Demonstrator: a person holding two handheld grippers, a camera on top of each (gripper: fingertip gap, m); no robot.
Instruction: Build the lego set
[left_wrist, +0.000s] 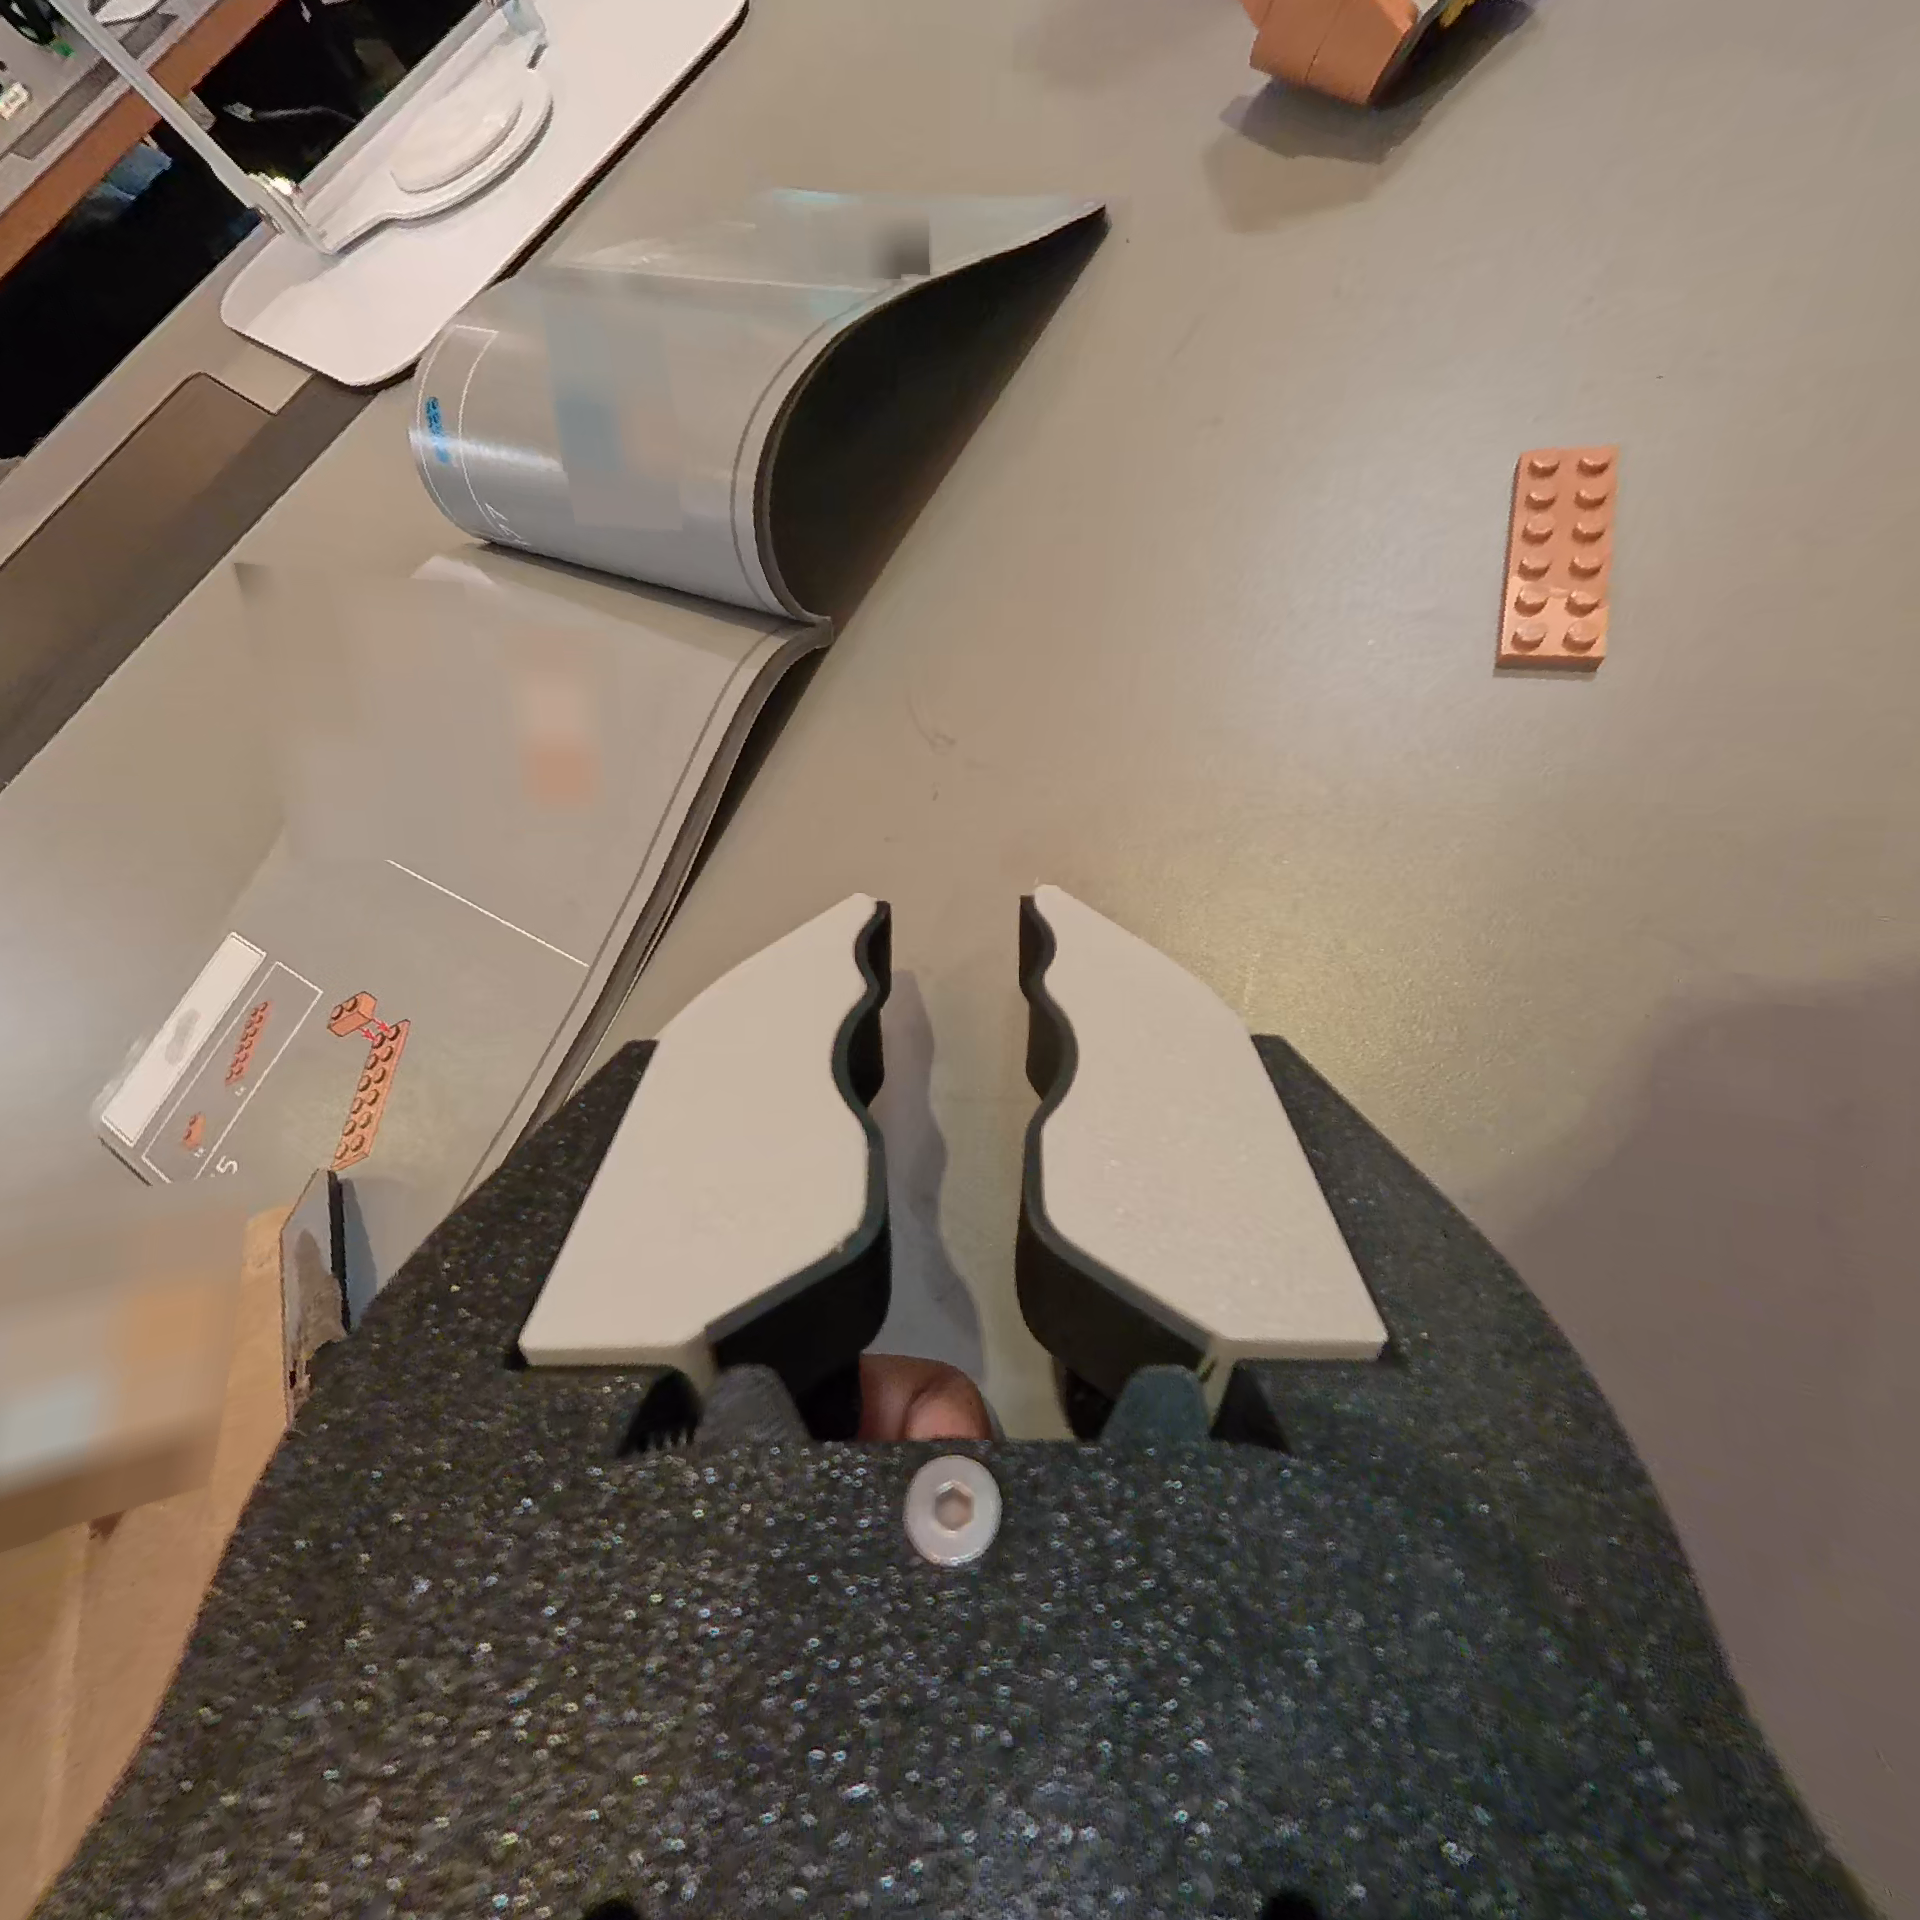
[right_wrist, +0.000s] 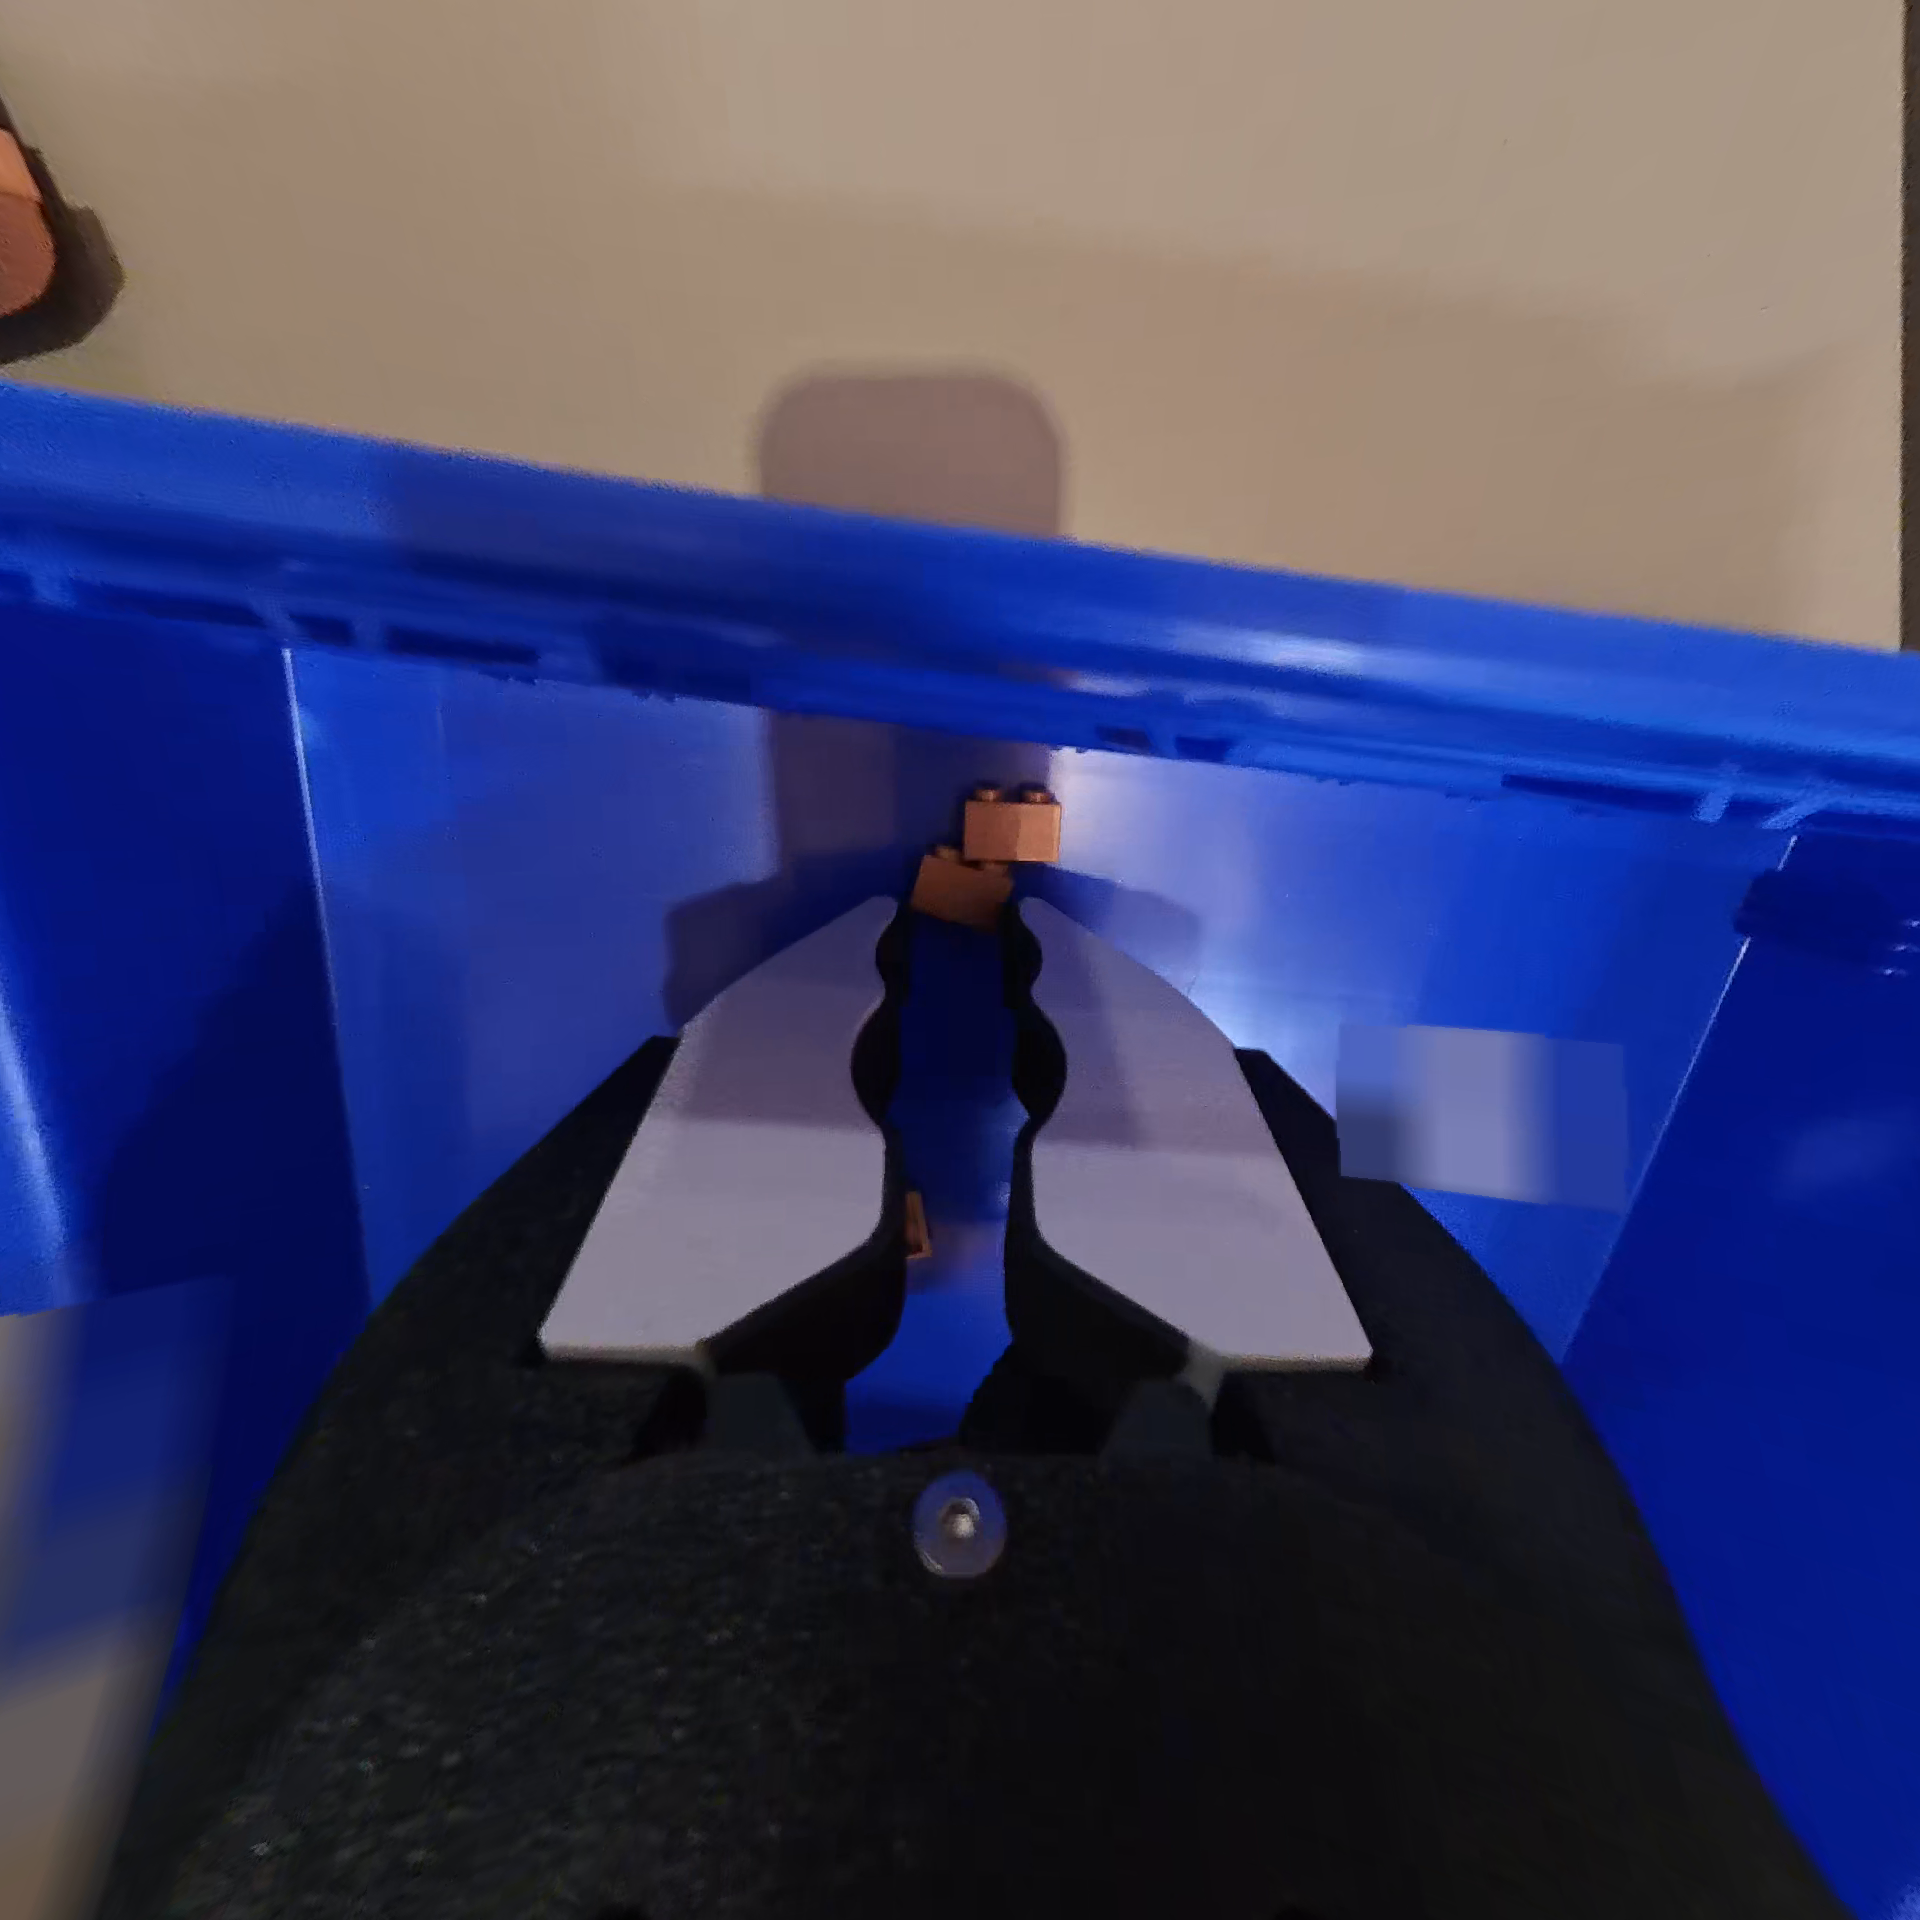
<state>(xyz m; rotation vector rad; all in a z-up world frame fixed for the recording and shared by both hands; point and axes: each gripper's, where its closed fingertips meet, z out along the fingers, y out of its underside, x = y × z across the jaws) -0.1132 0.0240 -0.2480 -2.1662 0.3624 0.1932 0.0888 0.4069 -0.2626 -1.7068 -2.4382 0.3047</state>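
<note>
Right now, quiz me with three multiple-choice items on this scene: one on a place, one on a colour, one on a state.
1. Where does the right gripper reach?
A. into a bin
B. onto the booklet
C. under a shelf

2. What colour is the bin?
A. green
B. blue
C. red

3. How is the left gripper?
A. shut on the flat plate
B. shut on a page
C. open and empty

Answers:
1. A, bin walls surround its fingers.
2. B, its rim and walls are blue.
3. C, bare table shows between its fingers; the copper flat plate lies apart, the open instruction booklet to its left.
</note>
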